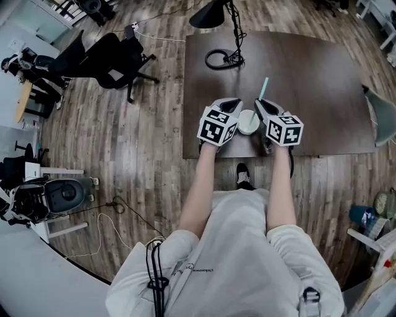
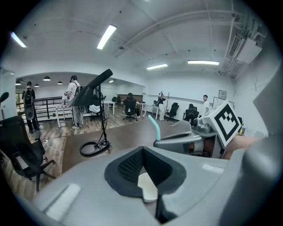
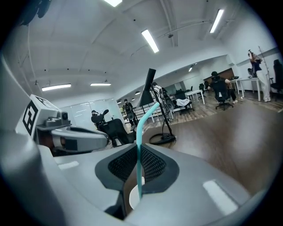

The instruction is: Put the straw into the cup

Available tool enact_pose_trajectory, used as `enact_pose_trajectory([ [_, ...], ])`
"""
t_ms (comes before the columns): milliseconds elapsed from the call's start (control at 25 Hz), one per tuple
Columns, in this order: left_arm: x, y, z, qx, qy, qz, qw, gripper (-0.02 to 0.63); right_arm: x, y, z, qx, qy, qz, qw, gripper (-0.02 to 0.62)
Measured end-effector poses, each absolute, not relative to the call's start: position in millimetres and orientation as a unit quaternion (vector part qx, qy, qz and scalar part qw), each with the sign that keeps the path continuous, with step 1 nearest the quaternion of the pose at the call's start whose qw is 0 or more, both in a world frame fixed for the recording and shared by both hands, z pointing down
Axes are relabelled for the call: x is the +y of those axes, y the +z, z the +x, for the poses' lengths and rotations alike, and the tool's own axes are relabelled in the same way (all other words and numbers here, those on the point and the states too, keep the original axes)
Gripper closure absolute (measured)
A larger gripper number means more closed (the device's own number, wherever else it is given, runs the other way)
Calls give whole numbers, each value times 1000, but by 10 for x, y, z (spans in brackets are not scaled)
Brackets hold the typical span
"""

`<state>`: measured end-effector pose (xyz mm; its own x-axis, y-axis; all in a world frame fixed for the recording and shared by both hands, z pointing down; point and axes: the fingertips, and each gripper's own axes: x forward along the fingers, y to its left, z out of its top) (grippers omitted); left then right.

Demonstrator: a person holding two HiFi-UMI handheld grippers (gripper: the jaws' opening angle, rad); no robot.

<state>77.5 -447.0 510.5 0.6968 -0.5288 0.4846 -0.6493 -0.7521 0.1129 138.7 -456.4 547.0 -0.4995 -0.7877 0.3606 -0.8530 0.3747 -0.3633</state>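
Head and gripper views of a person working at a dark table (image 1: 322, 93). The left gripper (image 2: 143, 167) is closed on the rim of a white cup (image 2: 148, 187); a curved piece of that rim sits pinched between its dark ribbed pads (image 2: 128, 165). The right gripper (image 3: 138, 164) stands just beside it, on the cup's other side, with its jaws clamped on a teal straw (image 3: 140, 132). The straw runs nearly upright through the pads. Its bent upper end rises above the jaws, and its lower end reaches down to the cup's pale mouth directly beneath them. Whether the tip is already inside the cup cannot be told. In the head view the cup lies between the two grippers, near the table's edge closest to the person. Beyond both grippers, at the far side of the table, stands a black lamp (image 1: 213, 15) with a coiled cable (image 1: 223, 59) at its foot.
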Motion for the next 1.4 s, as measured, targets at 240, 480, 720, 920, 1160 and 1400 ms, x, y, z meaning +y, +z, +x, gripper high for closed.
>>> enact_pose_trajectory([
  [240, -4607, 5300, 786, -346, 239, 896, 145, 604, -4686, 5848, 1389, -830, 285, 470, 94, 545],
  [480, -4594, 5631, 753, -365, 248, 877, 189, 604, -4708, 6102, 1264, -844, 301, 428, 116, 545],
  [720, -4684, 5761, 613, -399, 241, 861, 202, 604, -4708, 6353, 1099, -858, 310, 384, 143, 545],
  [920, -4706, 5811, 631, -411, 233, 856, 209, 604, -4638, 6553, 996, -863, 320, 356, 161, 545],
  [1160, -4617, 5869, 646, -413, 238, 854, 210, 604, -4616, 6556, 951, -868, 322, 346, 153, 545],
  [1400, -4557, 5950, 554, -421, 239, 846, 222, 604, -4629, 6600, 996, -861, 300, 363, 193, 529],
])
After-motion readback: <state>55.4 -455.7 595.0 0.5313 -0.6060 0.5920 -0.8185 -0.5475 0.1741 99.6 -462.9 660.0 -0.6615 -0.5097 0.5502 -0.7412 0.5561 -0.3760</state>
